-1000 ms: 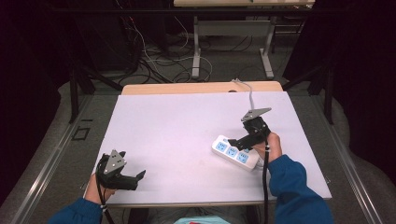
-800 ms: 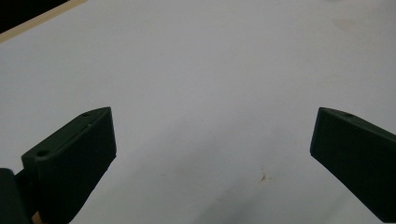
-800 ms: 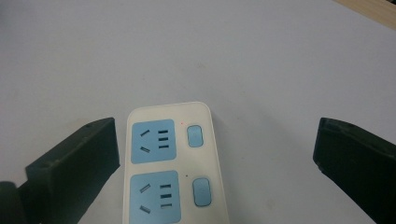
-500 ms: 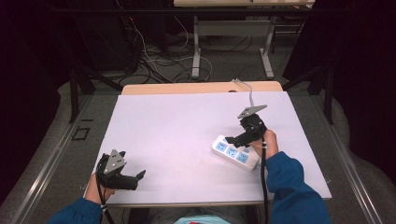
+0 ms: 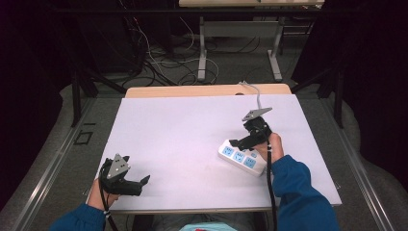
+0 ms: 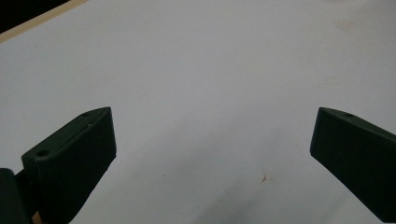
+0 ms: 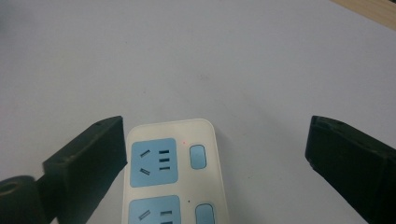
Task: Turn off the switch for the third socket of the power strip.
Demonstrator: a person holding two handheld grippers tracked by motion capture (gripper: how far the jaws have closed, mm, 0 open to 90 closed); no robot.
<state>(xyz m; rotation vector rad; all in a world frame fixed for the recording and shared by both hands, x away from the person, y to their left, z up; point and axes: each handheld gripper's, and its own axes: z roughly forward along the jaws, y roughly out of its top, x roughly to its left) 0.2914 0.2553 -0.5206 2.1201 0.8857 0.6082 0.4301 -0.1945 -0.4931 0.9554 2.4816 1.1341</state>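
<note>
Two grippers, jaws spread wide and holding nothing. Right gripper (image 5: 239, 142) hangs over a power strip (image 5: 242, 157); left gripper (image 5: 142, 181) sits well apart above bare counter (image 5: 183, 130)

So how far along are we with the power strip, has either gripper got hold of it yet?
Nothing looks done yet: the power strip lies flat on the white table, ungripped. In hand: the right gripper hovers over its end, jaws wide open around it. The left gripper sits open near the front edge. Closing and any move remain.
</note>
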